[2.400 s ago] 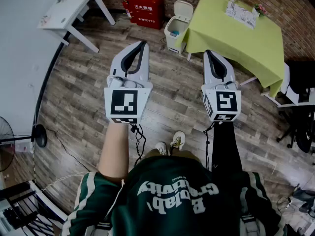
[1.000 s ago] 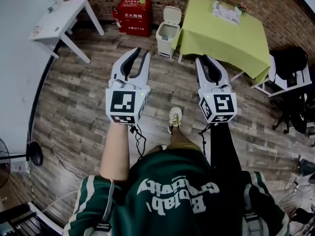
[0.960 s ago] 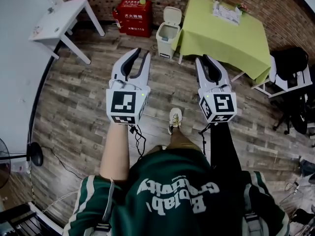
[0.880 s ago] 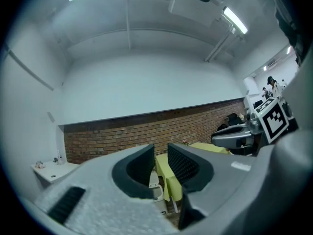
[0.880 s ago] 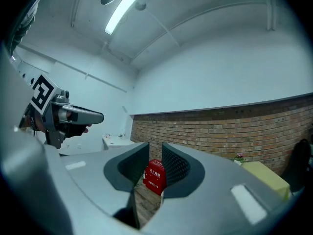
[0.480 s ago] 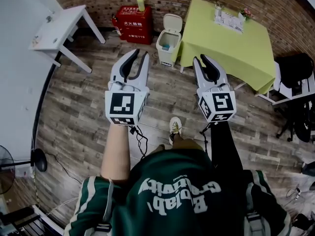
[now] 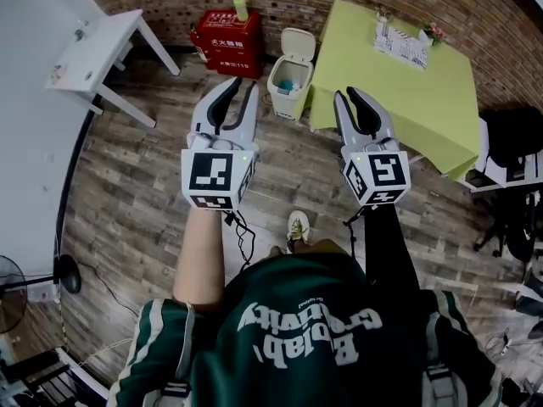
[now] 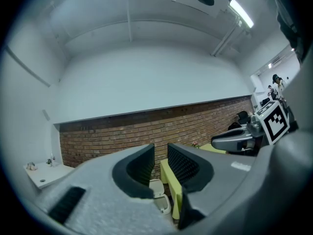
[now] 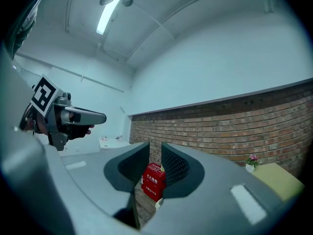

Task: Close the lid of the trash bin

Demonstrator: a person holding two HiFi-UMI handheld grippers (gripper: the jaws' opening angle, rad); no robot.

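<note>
A small white trash bin (image 7: 287, 83) stands on the wooden floor by the brick wall, its lid (image 7: 299, 44) raised and something blue inside. In the head view my left gripper (image 7: 237, 92) is held level and open, short of the bin and a little left of it. My right gripper (image 7: 354, 99) is to the bin's right, over the corner of the green table; its jaws are closing slightly with nothing between them. In the left gripper view the bin (image 8: 160, 199) shows below the gap of the left gripper (image 8: 160, 153). The right gripper (image 9: 155, 153) points at the red box (image 9: 153, 180).
A red box (image 7: 227, 32) with a bottle (image 7: 241, 5) on top sits left of the bin. A green-clothed table (image 7: 399, 75) stands right against it. There is a white table (image 7: 93, 49) at far left, black chairs (image 7: 509, 142) at right, and a fan stand (image 7: 59, 274) lower left.
The person has stepped forward over the wooden floor, carrying both grippers towards the bin, which now sits closer to the fingertips. Neither gripper has taken hold of anything.
</note>
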